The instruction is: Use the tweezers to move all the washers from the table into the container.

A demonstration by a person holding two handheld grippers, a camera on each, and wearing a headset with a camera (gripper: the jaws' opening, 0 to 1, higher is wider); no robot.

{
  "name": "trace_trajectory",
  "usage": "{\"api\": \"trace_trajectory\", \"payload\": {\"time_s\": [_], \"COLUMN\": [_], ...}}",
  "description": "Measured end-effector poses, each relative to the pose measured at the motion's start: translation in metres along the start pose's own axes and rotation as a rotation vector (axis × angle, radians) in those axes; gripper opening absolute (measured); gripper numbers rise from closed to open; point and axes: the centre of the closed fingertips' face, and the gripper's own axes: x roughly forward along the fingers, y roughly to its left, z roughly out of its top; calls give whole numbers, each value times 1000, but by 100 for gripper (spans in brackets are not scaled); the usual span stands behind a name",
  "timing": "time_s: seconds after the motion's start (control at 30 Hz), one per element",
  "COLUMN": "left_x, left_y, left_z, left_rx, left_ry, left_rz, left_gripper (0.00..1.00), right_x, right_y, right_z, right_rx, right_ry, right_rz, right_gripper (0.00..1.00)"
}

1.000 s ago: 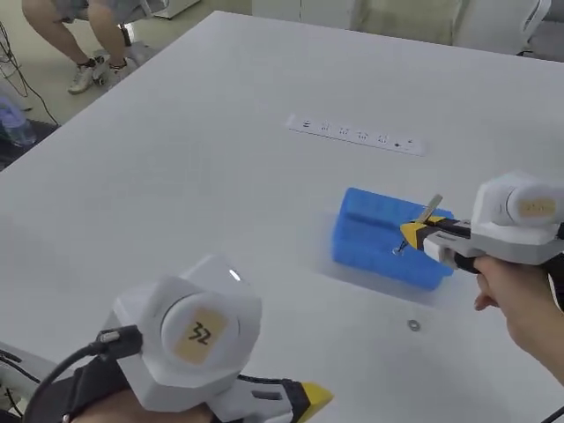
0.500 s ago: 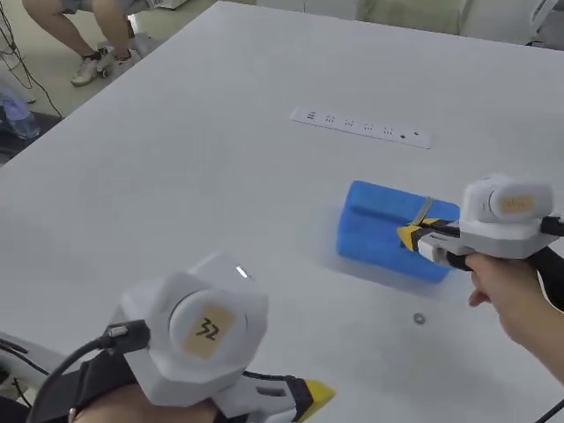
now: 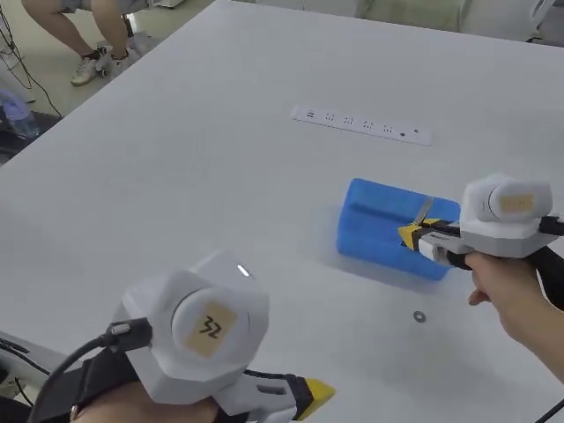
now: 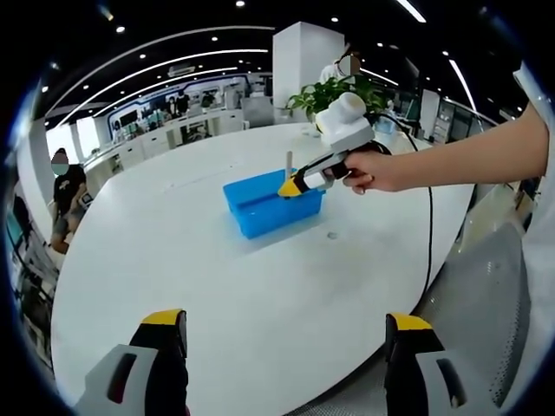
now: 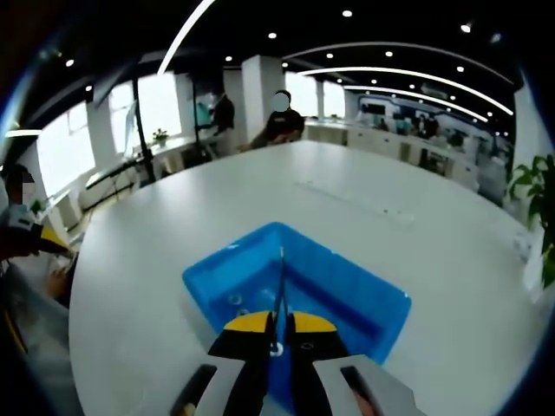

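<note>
Presently right gripper [image 3: 410, 236] clamped on tweezers [image 5: 280, 282], tips over blue container [image 3: 370, 225]. Washers [image 5: 234, 299] inside it; loose washer [image 3: 419, 316] on table [image 3: 220, 176] near it. Left gripper [image 4: 286, 321] well apart, jaws wide, empty.

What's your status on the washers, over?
Right hand-held gripper shut on tweezers, tips over blue container. Left hand-held gripper open, holding nothing. One washer on table, near container. Power strip beyond, apart.
</note>
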Motion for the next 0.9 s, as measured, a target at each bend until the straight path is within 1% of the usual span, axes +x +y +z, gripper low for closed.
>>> {"api": "trace_trajectory", "payload": {"time_s": [0.2,0.3,0.43,0.57,0.67,0.73,0.77,0.83,0.87,0.9], "left_x": [-1,-2,-1,1,2,3,3,4,4,4], "left_y": [-2,-3,-5,-8,-9,-11,-11,-12,-12,-13], "left_z": [2,3,5,9,11,12,12,13,13,14], "left_rx": [6,11,15,24,27,29,28,36,39,42], "left_ry": [-4,-6,-6,-11,-19,-22,-22,-21,-21,-23], "left_rz": [-3,-3,-7,-14,-19,-28,-31,-33,-34,-35], "left_gripper": [97,97,97,97,97,98,98,98,98,98], "right_x": [-1,-4,-8,-19,-34,-43,-45,-53,-56,-62], "right_y": [-2,0,-2,-3,-1,1,-3,-4,-4,2], "right_z": [-1,2,7,13,24,29,31,36,37,39], "right_rx": [15,21,8,12,18,23,27,48,52,47], "right_ry": [1,-9,-27,-53,-94,-112,-124,-156,-162,-169], "right_rz": [-3,-2,-9,-15,-21,-26,-32,-32,-31,-36], "right_gripper": [4,4,4,4,4,4,4,4,4,4]}}
